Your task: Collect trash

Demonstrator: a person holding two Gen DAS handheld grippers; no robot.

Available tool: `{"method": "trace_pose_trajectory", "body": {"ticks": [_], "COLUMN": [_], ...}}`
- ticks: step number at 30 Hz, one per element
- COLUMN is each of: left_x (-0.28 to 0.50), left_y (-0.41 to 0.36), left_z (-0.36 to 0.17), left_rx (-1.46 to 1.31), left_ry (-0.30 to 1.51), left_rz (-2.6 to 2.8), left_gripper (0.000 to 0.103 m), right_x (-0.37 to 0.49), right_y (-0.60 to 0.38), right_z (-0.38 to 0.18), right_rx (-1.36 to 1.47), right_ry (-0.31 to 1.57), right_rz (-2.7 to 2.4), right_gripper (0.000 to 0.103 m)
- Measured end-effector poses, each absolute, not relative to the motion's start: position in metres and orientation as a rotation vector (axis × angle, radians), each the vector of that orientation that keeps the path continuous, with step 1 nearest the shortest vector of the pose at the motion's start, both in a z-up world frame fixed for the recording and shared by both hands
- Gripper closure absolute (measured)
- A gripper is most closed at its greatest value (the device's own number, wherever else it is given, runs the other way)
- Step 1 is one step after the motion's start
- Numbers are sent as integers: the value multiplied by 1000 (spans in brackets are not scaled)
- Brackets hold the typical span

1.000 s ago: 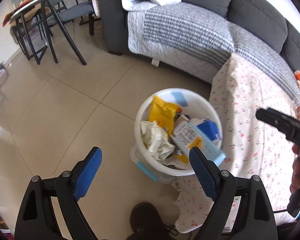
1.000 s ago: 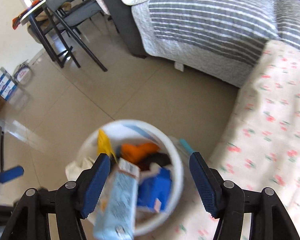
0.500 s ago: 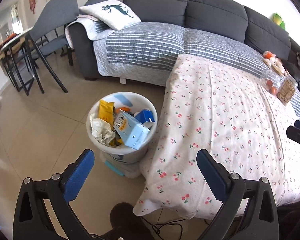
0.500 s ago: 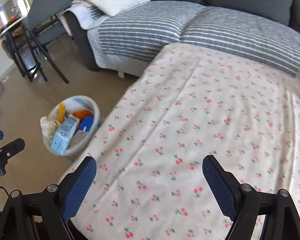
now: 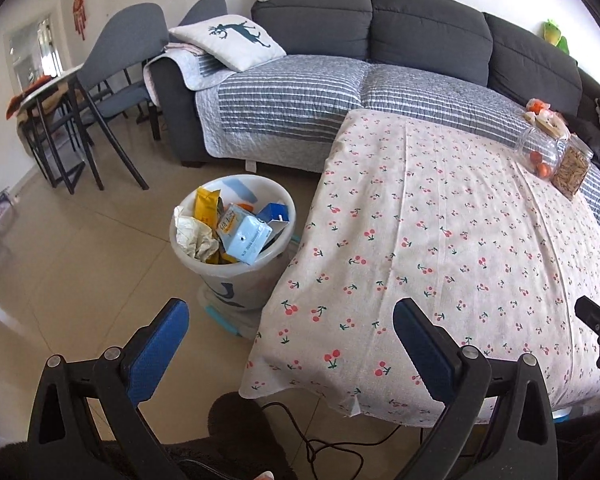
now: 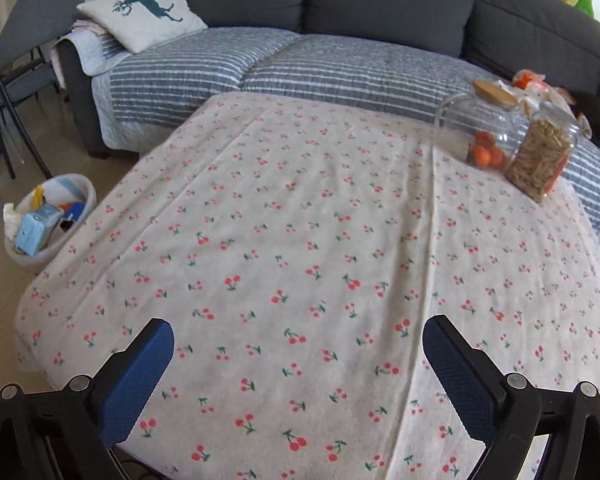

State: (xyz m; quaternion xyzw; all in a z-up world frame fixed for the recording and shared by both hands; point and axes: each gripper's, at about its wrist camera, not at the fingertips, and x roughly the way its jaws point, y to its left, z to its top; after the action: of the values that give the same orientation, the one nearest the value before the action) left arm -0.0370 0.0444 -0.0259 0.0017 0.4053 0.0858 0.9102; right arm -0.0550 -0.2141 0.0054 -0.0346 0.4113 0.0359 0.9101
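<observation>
trash bin (image 5: pixel 236 236) | full | floor, ahead-left of left claw (image 5: pixel 288 320)

White bin (image 5: pixel 242 280) upright on floor, just beside my table's corner. Heaped full: pale-blue carton (image 5: pixel 242 236), crumpled paper (image 5: pixel 194 236), yellow wrapper (image 5: pixel 206 206).

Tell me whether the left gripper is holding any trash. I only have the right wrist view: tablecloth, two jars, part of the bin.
Observer: No. The left gripper has its fingers wide apart with nothing between them, over the table's near corner.
Operator: What is the bin standing on? The table edge cuts it off for me.
Observer: The white bin sits on a low clear container with a blue handle.
Operator: Anything on the floor near you?
Observer: A dark cable trails over the tiles below the hanging edge of the tablecloth.
</observation>
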Motion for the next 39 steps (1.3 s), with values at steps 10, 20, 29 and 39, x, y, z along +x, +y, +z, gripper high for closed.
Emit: {"method": "trace_pose_trajectory", "body": {"ticks": [10,20,29,39], "left_x": [-43,-43,-44,-45], "left_y": [33,34,32,32], "left_z": [-28,-29,-30,-29], "left_rx": [24,13,13,18], "left_ry": [816,821,826,820], "left_rz": [153,136,120,121], "left_gripper": [0,0,0,0], "right_x": [-72,-68,-67,-66], "right_y": [-210,-202,-203,-204], "right_z": [-1,0,-1,-2], "right_rx": [-101,-84,-74,-74], "right_ry": [820,810,810,812], "right_rz": [83,88,85,83], "right_gripper": [1,1,1,1]}}
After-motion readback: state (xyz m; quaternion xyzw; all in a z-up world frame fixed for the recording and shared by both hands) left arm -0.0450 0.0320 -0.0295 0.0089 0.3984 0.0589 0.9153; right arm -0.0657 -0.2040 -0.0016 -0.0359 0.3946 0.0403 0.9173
